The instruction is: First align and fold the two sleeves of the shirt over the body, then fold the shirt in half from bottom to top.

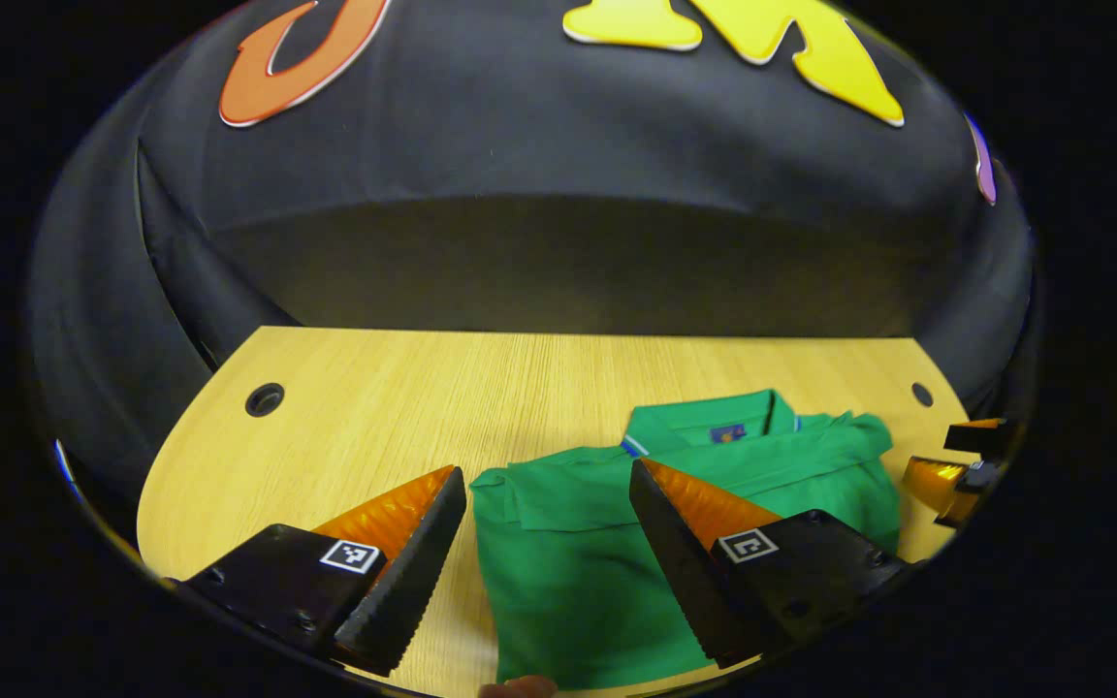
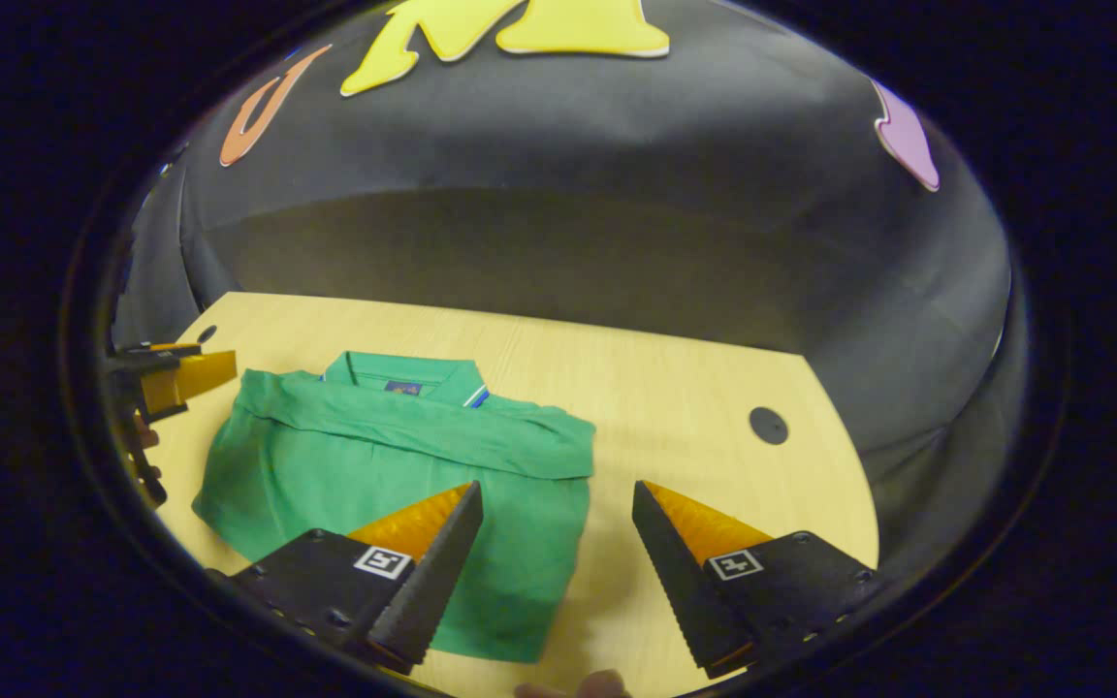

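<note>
At the bottom of the left gripper view the left tongs (image 1: 549, 485) stand wide apart with nothing between the fingers, held above the desk (image 1: 374, 407). The green shirt (image 1: 578, 572) lies flat on the desk below and just ahead of them, its sleeves folded across the body and its collar (image 1: 714, 419) at the far end. In the right gripper view the right tongs (image 2: 557, 496) also gape wide and hold nothing, hovering over the near right corner of the shirt (image 2: 374, 465). The left tongs (image 2: 175, 378) appear beyond its far left edge.
</note>
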The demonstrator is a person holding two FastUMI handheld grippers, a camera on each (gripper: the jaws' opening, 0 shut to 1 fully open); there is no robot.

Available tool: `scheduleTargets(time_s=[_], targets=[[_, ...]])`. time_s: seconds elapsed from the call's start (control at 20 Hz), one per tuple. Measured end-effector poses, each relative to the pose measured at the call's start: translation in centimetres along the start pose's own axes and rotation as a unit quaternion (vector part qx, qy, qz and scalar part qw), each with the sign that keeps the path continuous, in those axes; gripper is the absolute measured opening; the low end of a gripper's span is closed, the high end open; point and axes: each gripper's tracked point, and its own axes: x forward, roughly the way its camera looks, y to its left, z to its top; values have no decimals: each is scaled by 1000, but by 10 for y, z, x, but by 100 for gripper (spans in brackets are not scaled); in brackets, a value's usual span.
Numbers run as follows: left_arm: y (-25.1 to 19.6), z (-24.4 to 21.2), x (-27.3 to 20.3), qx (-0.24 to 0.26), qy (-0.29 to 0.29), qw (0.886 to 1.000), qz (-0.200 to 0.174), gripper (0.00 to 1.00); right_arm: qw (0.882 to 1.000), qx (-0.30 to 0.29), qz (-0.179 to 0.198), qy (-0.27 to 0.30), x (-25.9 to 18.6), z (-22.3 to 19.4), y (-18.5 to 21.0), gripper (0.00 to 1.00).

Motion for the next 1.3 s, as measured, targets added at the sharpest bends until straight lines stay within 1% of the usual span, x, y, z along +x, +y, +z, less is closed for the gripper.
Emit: scheduleTargets(time_s=[0.1, 0.15, 0.3, 0.4, 0.45, 0.55, 0.6, 0.65, 0.75, 0.85, 0.9, 0.95, 1.1, 1.15, 1.25, 1.3], targets=[[-6, 24, -34, -6, -28, 1000, 3, 100, 1000, 3, 9, -27, -32, 11, 2, 98], [-12, 36, -53, -6, -45, 999, 3, 100, 999, 5, 16, -40, -44, 17, 3, 96], [-20, 73, -117, 7, -99, 995, 2, 100, 995, 22, 25, -91, -107, 41, -3, 96], [-25, 101, -162, 15, -144, 989, -3, 100, 990, 40, 29, -133, -154, 60, -4, 96], [-25, 110, -188, 14, -165, 986, -4, 100, 987, 42, 25, -156, -177, 69, -6, 96], [-26, 117, -227, 3, -187, 982, -10, 100, 980, 47, 16, -193, -225, 80, -9, 96], [-24, 120, -246, -3, -197, 980, -12, 100, 977, 49, 19, -208, -249, 83, -3, 96], [-20, 121, -264, -9, -204, 979, -13, 100, 974, 53, 13, -219, -272, 82, -1, 96], [-14, 115, -298, -15, -212, 977, -10, 100, 965, 61, -8, -256, -314, 82, -2, 96], [-12, 110, -328, -13, -225, 974, -16, 100, 957, 62, -28, -283, -351, 76, -1, 96], [-9, 106, -339, -9, -229, 973, -18, 100, 955, 62, -30, -288, -364, 67, 3, 97], [-8, 104, -349, -3, -234, 972, -18, 100, 955, 62, -28, -290, -378, 60, 7, 96], [-7, 96, -378, 8, -246, 969, -23, 100, 955, 55, -32, -290, -402, 40, 11, 97], [-8, 92, -384, 9, -248, 968, -26, 100, 955, 55, -32, -288, -410, 33, 13, 96], [-14, 88, -398, 11, -252, 967, -32, 100, 951, 58, -32, -302, -428, 34, 14, 96], [-15, 88, -404, 11, -256, 966, -33, 100, 948, 57, -35, -312, -438, 36, 11, 98]])
